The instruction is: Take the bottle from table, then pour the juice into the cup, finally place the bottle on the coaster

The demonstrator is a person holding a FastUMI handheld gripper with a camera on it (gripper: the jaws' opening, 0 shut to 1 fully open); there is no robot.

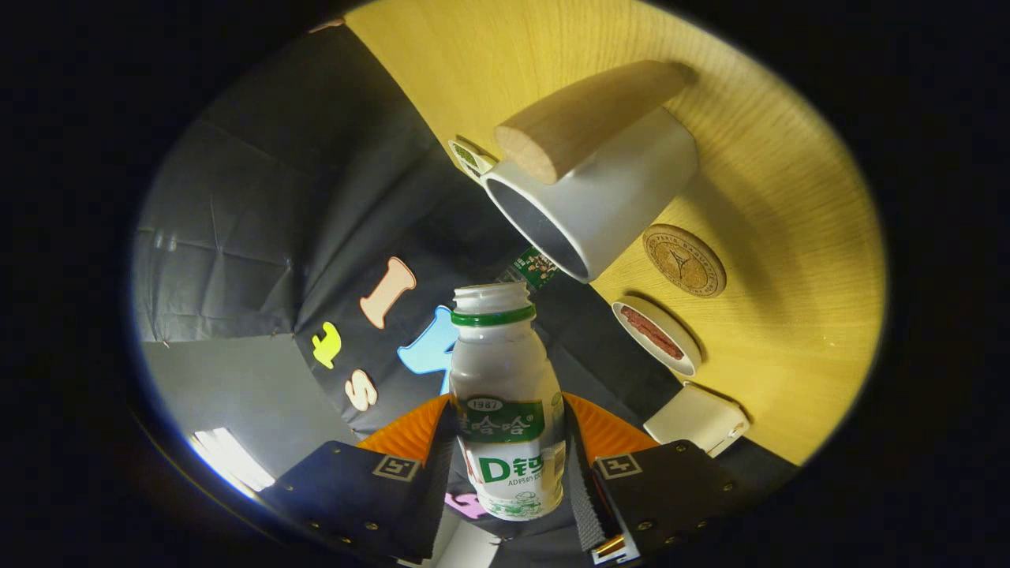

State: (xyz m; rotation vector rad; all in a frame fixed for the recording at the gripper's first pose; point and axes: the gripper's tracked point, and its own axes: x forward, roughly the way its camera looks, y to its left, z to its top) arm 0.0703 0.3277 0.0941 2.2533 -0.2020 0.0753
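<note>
Item: my gripper [509, 461], both fingers clamped on the bottle [505, 394] (cap off), its open mouth just short of the cup [600, 197]. Coaster [684, 260] on the table [789, 237] beside the cup.

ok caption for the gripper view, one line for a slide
Gripper shut on an uncapped drink bottle, tipped toward a white cup with a wooden handle, cork coaster beside it.

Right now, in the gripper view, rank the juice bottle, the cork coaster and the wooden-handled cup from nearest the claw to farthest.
1. White plastic juice bottle: clamped between the claw fingers.
2. Round cork coaster: on the yellow wooden table, beyond the bottle.
3. White wooden-handled cup: past the coaster.
</note>
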